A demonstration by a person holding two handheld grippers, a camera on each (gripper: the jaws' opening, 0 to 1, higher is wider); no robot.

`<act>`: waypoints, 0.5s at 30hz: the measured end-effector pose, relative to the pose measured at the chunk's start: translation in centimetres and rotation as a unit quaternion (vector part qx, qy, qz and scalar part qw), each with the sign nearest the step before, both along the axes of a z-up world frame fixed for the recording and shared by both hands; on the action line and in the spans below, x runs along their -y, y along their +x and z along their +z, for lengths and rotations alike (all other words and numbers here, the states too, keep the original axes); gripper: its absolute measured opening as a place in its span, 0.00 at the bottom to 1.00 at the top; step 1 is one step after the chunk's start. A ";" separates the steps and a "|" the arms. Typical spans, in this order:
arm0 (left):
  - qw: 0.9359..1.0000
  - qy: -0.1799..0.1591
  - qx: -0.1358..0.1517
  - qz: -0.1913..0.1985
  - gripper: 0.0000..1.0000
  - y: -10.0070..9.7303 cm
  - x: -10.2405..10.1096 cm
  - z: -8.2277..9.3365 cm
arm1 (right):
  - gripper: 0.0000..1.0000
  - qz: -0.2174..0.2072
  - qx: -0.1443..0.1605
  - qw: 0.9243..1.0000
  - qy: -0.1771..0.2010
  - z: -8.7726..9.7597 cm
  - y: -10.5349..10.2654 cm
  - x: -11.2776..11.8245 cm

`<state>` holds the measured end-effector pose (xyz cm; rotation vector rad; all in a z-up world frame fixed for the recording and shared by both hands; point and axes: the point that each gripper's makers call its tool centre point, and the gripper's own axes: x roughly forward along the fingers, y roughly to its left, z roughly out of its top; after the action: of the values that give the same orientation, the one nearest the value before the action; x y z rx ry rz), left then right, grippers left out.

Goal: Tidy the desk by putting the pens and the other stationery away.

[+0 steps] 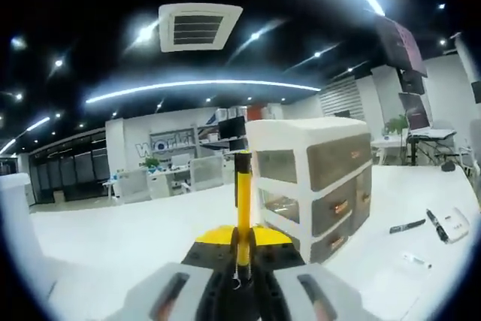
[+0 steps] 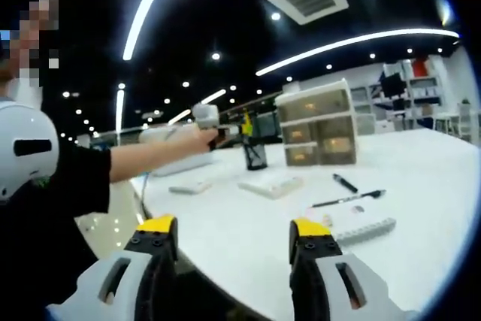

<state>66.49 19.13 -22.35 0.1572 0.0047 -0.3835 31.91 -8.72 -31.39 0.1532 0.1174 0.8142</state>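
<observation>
Yellow plastic makes up the barrel of the one pen [image 1: 243, 204] pinched between the pressed-together left tongs [image 1: 242, 280]; it stands upright from the jaw tips, capped in black at its top end. In the left gripper view it rises just in front of a white drawer unit [image 1: 316, 186] with translucent grey drawer fronts, which sits on the white worktop [image 1: 113, 238]. To the right of the unit three small items lie apart on the worktop: a black marker [image 1: 406, 226], a white eraser-like block with a dark pen against it [image 1: 449, 225], and a small white stick [image 1: 415, 261].

In the right gripper view the right tongs [image 2: 234, 240] are spread wide with nothing between them, their yellow-tipped jaws low over the worktop edge. Beyond them two black pens [image 2: 346, 198] lie on the surface, one shorter [image 2: 344, 183] than the other, near a white ruler-like strip [image 2: 361, 231] and a white pad [image 2: 270, 185]. One black mesh pen cup [image 2: 255, 155] stands beside the drawer unit [image 2: 316, 122]. A person's outstretched arm [image 2: 150, 157] holds the left tongs [image 2: 218, 134] near the cup.
</observation>
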 end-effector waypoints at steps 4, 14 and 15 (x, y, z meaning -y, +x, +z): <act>1.000 -0.002 -0.009 0.003 0.07 0.1 -0.3 -0.5 | 0.56 -0.001 -0.002 1.000 0.001 -0.1 0.1 0.0; 1.000 0.007 -0.021 0.007 0.10 0.7 -1.0 -1.3 | 0.56 0.005 -0.002 1.000 0.002 -0.1 0.1 -0.6; 1.000 0.008 -0.018 0.008 0.10 0.5 -1.0 -1.3 | 0.56 0.006 -0.002 1.000 0.002 -0.1 0.0 -0.6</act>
<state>67.03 20.09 -23.67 0.1666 0.0450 -0.3700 31.95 -8.13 -31.45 0.1586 0.1207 0.8255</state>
